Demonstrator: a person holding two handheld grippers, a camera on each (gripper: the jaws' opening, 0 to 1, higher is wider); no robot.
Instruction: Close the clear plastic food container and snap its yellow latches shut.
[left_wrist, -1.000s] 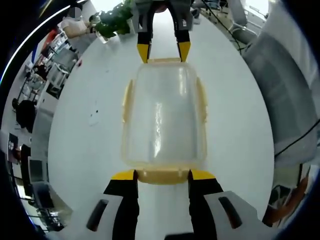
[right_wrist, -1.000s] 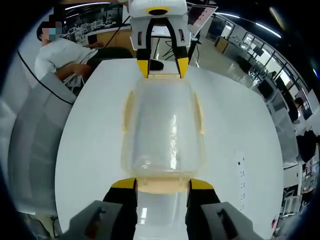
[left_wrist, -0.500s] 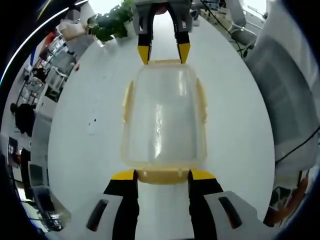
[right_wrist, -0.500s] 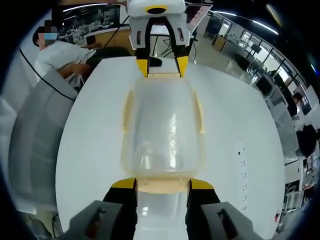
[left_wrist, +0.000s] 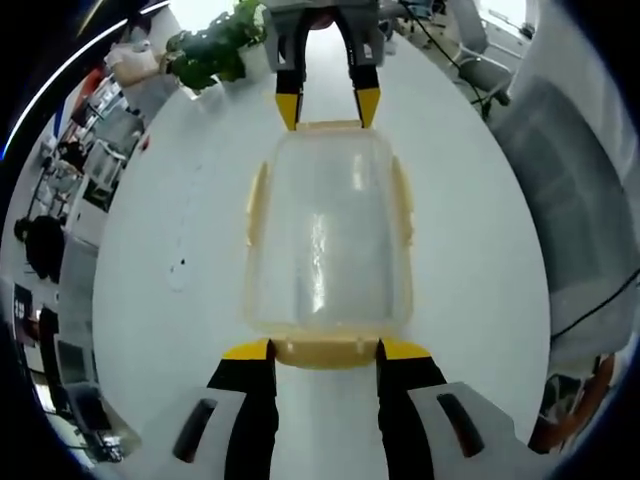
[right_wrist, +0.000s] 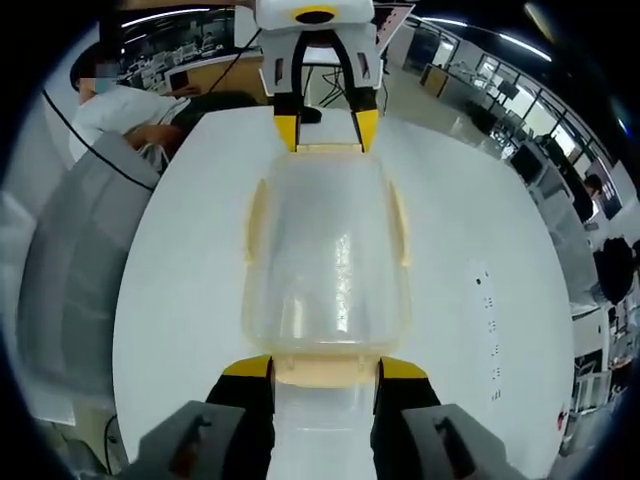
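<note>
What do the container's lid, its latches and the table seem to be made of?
The lid looks like clear, glossy plastic: the white surface shows through and light streaks glint on it. The latches look like translucent yellow plastic, duller. The table looks like smooth white laminate or painted board; which one is hard to tell.

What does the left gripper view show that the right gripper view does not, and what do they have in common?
Left gripper view: a green plant at the far table edge, and the right tool at the container's far end.
Right gripper view: a person in a white shirt beside the table, a power strip on it, and the left tool at the far end.
Both: the clear container, lid on, resting on the white table, with a yellow latch between that view's own open jaws.
</note>
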